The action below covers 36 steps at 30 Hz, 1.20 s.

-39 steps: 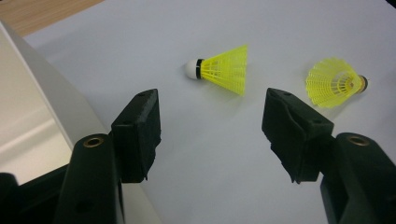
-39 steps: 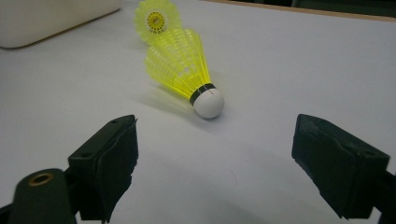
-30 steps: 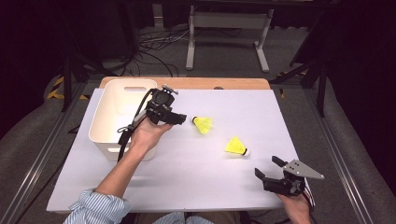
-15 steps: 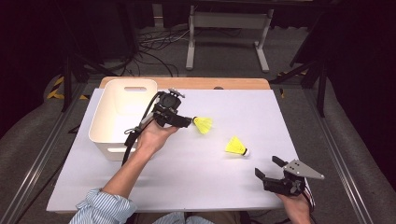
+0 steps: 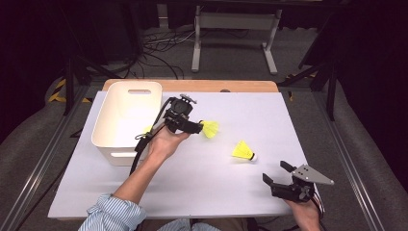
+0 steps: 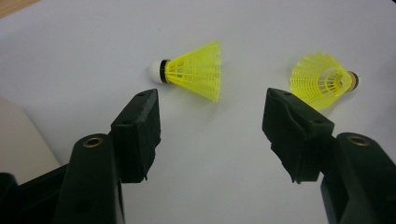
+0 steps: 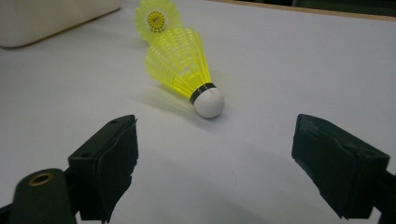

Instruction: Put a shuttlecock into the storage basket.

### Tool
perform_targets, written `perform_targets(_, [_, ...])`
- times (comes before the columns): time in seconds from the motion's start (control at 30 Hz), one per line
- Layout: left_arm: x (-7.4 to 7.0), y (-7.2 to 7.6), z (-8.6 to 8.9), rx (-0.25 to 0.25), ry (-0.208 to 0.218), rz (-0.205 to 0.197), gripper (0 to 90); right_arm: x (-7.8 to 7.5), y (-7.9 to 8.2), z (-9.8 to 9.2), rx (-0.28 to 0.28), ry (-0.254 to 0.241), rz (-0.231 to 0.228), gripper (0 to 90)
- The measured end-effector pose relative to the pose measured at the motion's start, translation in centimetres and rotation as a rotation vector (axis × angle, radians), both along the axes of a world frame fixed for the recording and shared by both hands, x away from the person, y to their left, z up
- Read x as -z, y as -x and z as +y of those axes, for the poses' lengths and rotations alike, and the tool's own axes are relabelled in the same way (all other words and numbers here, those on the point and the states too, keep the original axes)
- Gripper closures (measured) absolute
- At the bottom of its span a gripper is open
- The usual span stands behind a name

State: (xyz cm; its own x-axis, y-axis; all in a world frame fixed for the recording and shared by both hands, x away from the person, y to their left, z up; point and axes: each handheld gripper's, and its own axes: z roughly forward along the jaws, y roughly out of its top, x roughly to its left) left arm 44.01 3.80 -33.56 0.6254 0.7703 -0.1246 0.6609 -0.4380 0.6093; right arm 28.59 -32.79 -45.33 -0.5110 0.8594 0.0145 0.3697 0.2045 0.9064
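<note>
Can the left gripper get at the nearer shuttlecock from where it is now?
Probably yes: the left gripper stands open just short of the shuttlecock, which lies on its side on bare table with nothing between.

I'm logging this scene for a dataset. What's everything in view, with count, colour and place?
shuttlecock: 2, yellow with white tips; one by the left gripper's jaws, one nearer the right gripper
bin: 1, white, table's left side; something yellow shows at its near edge
table: 1, white top, wooden far edge
stand: 1, grey, floor beyond table
left gripper: 1, black, open, aimed at shuttlecock
right gripper: 1, black, open, near right corner
</note>
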Motion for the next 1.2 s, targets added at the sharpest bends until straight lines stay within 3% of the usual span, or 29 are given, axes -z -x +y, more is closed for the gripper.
perform_targets(0.67, [1.7,-0.6,-1.5,0.006,-0.013,0.017,37.7,0.0,0.0,0.0,-0.001,0.001,0.001,14.8])
perform_targets(1.2, [4.0,-2.2,-2.7,-0.010,-0.047,0.045,37.6,0.0,0.0,0.0,-0.004,0.000,0.001,14.8])
